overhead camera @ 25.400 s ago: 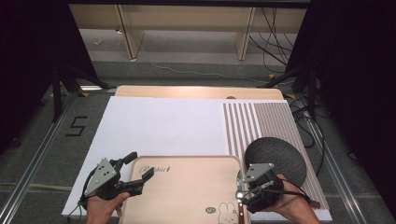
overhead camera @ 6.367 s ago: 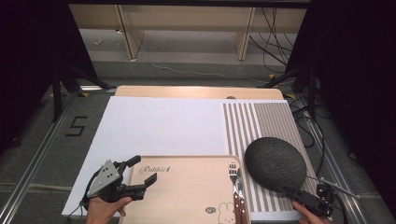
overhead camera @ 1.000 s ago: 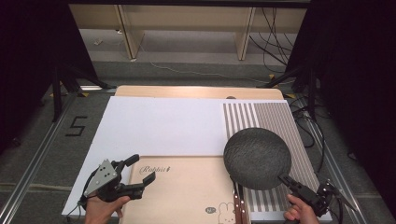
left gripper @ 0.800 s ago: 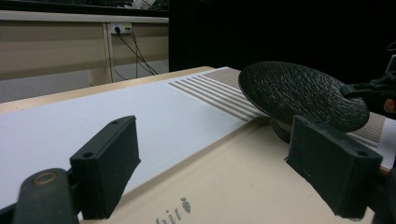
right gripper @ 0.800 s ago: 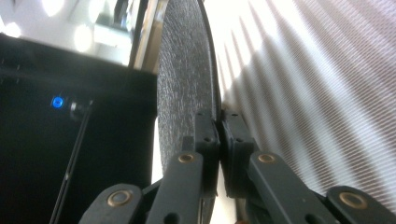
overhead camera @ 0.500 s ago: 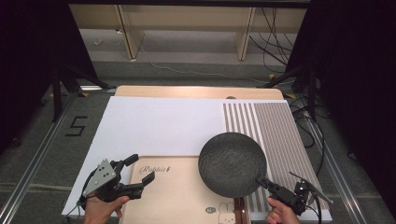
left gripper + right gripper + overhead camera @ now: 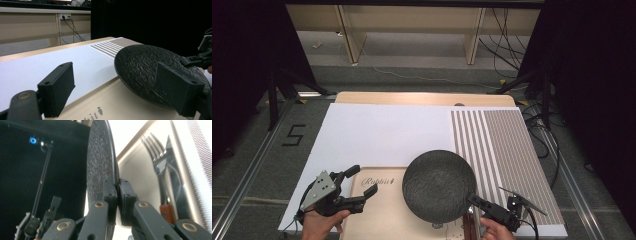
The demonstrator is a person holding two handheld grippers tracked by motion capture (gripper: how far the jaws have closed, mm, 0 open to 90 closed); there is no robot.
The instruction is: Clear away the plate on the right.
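Black plate (image 7: 438, 186) pinched in right claw (image 7: 473, 201)

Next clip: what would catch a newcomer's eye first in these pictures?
The dark, rough-textured round plate, held by its near rim in the shut right gripper and hanging over the right half of the wooden tray. Beside it, the left gripper sits at the tray's left edge with its jaws open and nothing between them. In the right gripper view, a fork lies on the tray beneath the plate.
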